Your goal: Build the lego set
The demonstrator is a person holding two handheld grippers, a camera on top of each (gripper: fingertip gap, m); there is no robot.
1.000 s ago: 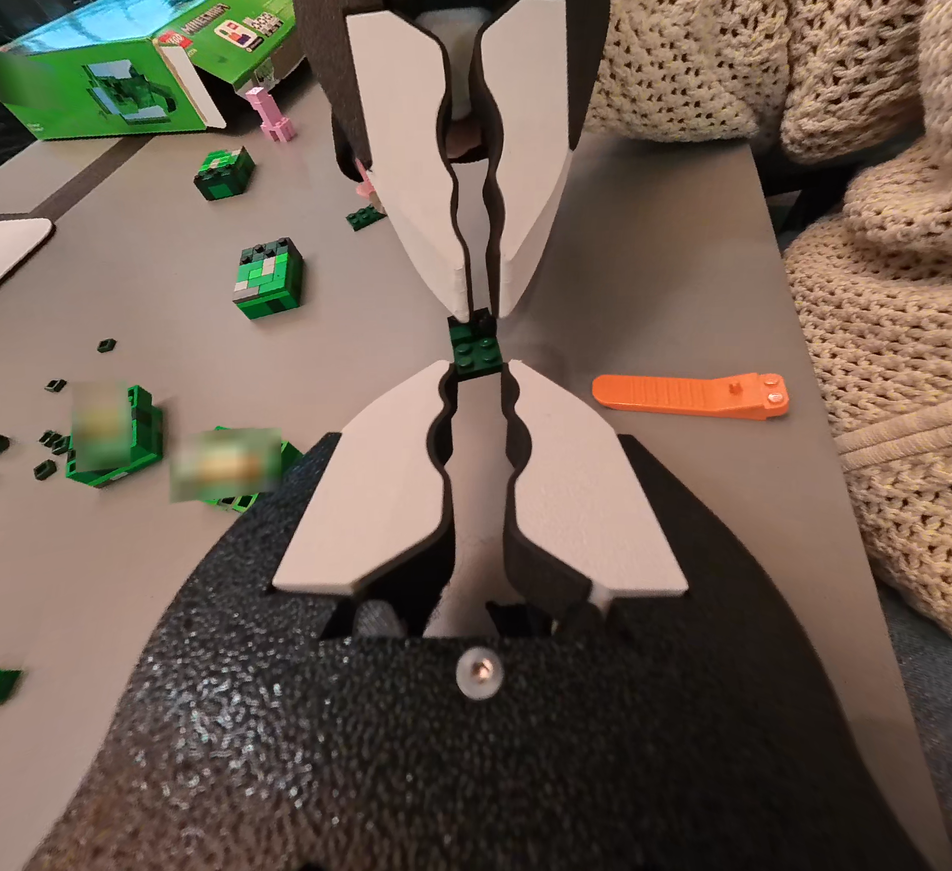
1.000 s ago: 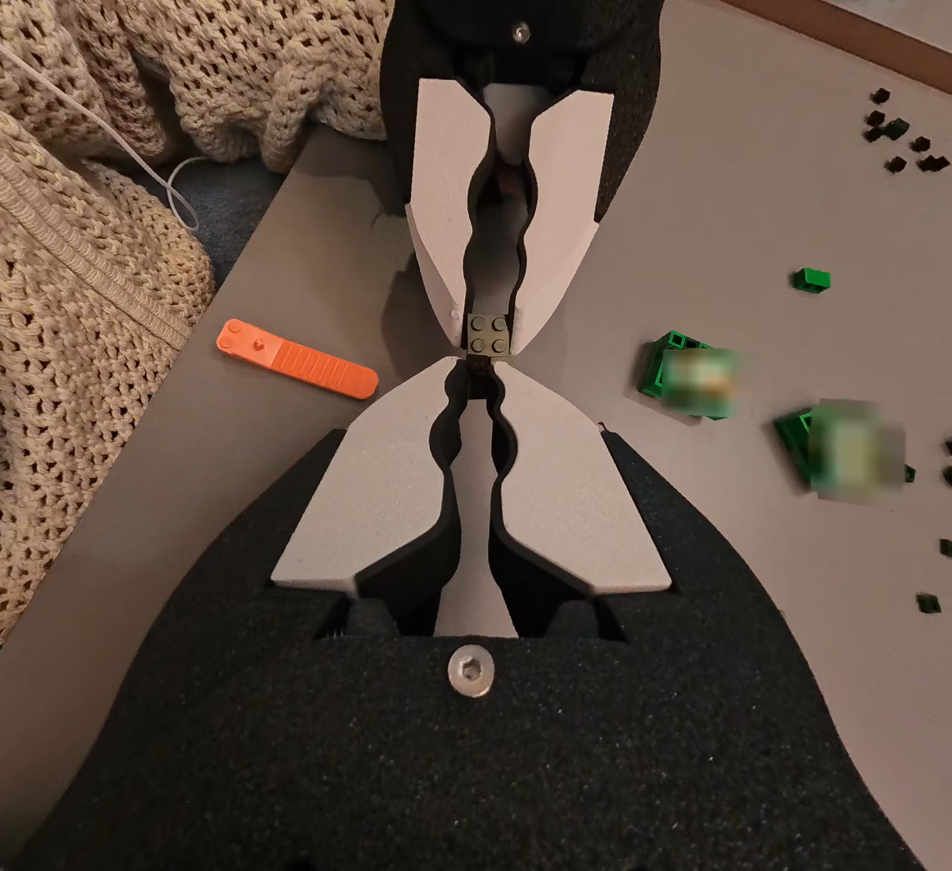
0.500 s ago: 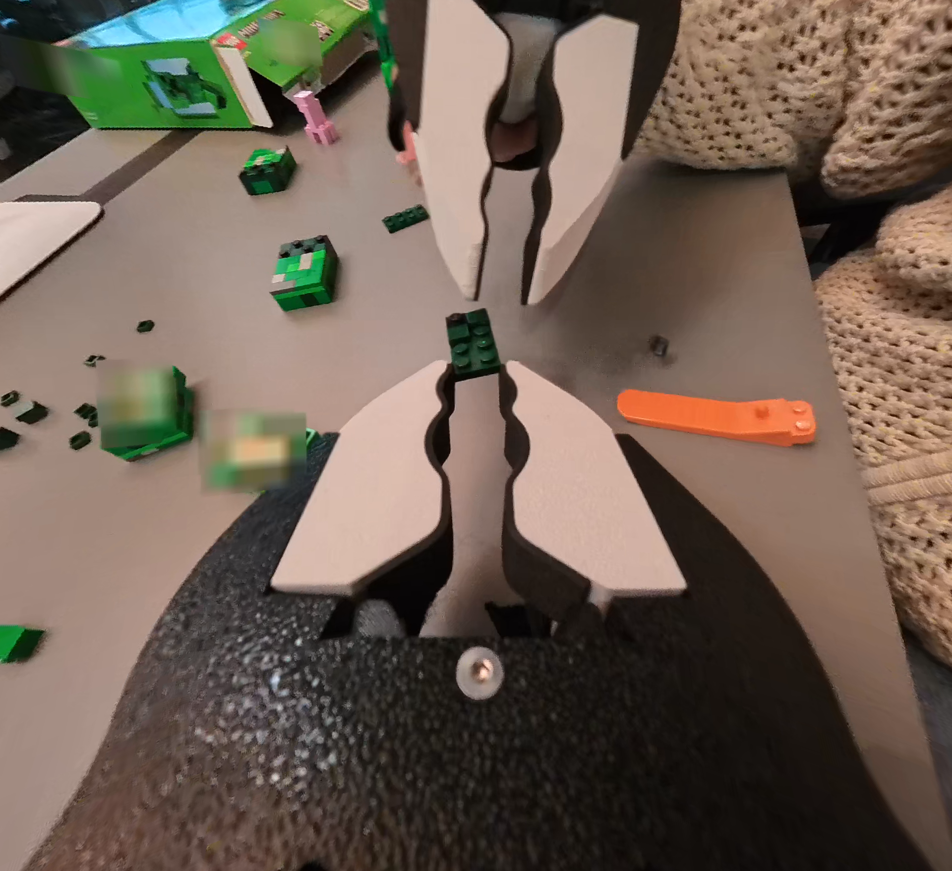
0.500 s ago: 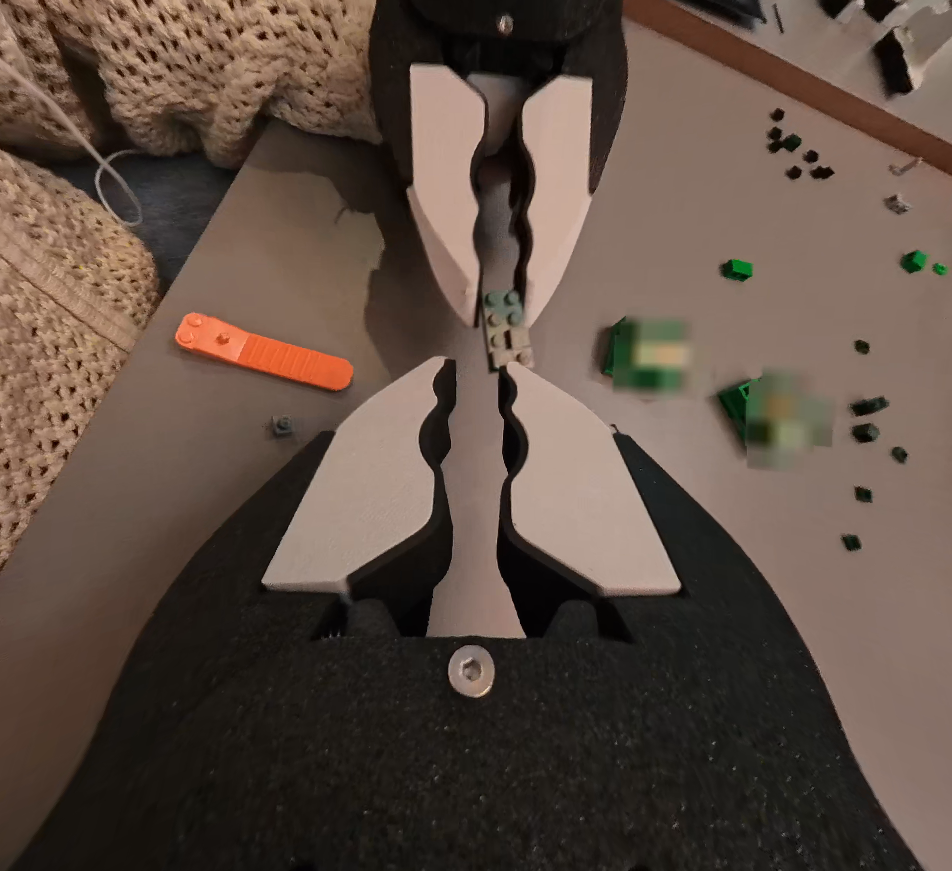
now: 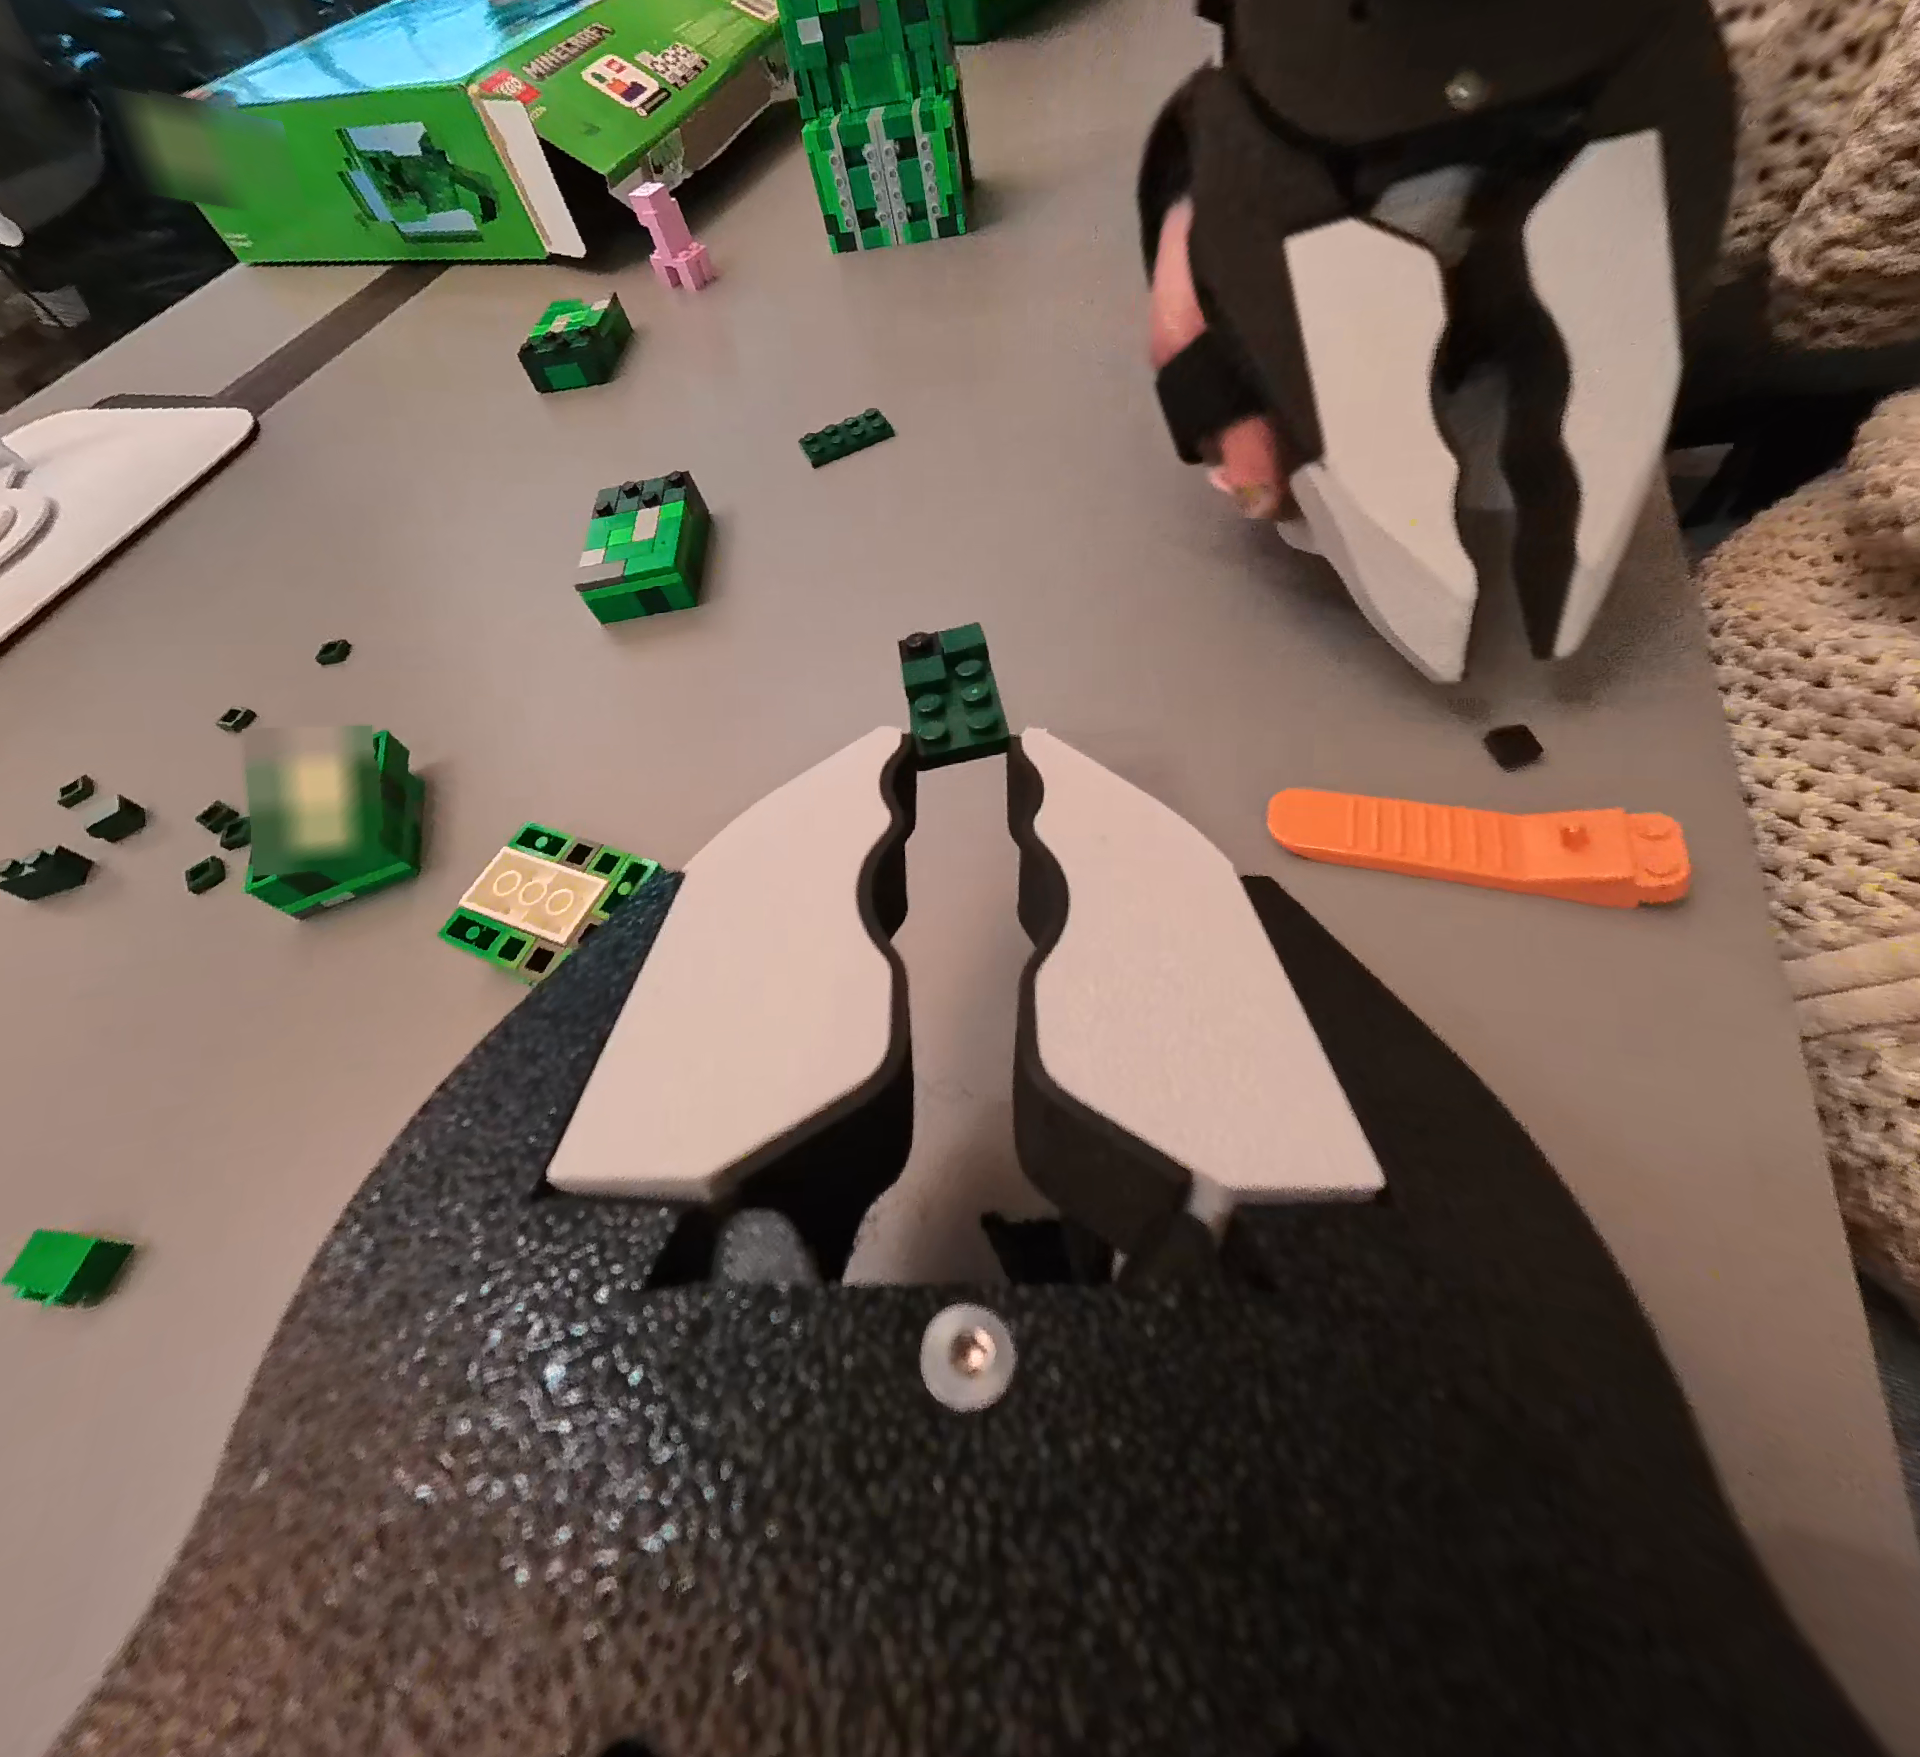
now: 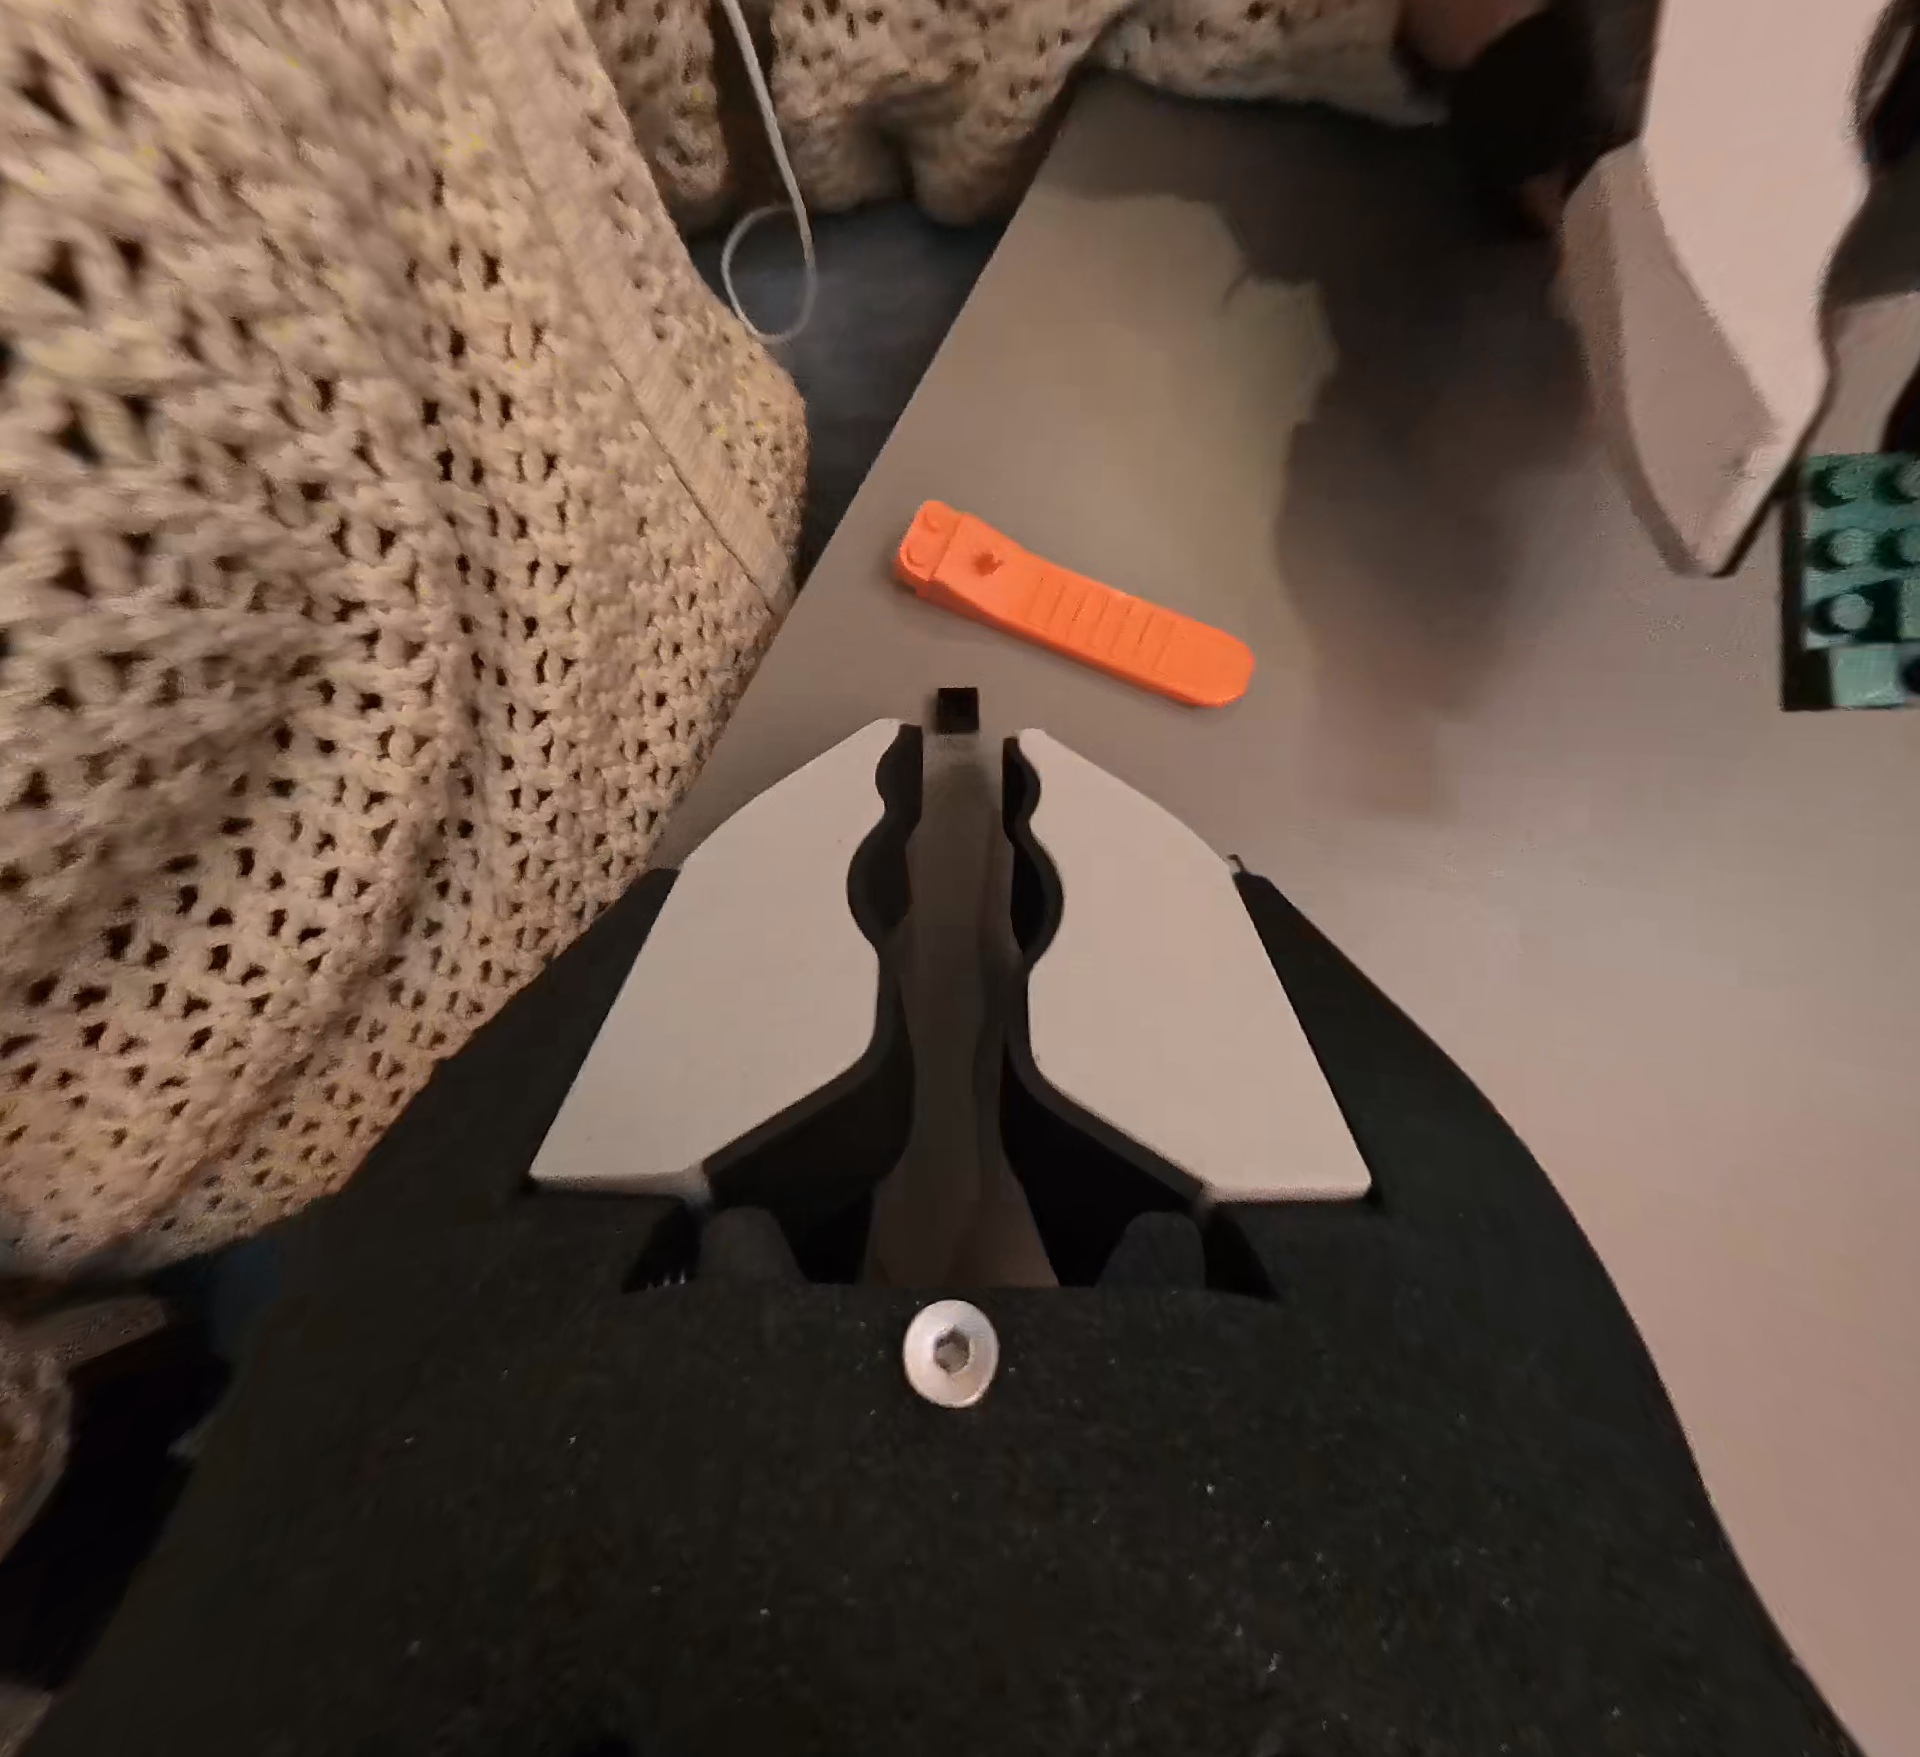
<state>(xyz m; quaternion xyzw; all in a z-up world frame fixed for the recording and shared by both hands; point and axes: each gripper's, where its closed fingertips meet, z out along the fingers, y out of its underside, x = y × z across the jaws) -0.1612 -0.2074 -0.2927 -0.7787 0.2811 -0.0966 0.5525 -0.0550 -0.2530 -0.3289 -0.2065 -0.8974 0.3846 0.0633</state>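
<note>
left gripper point(image 5: 961, 746) pinches the dark green brick stack point(image 5: 954, 691) by its near end, above the table; right gripper point(image 6: 961, 733), fingers parted and empty, nears a tiny black piece point(image 6: 957, 708): light, rigid, best nipped by its flat sides

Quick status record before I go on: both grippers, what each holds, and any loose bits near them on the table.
left gripper: shut on dark green plate assembly
right gripper: open, empty, tips just above a small black piece
small black piece: loose on grey table, beside orange brick separator
orange brick separator: flat on table, untouched
</note>
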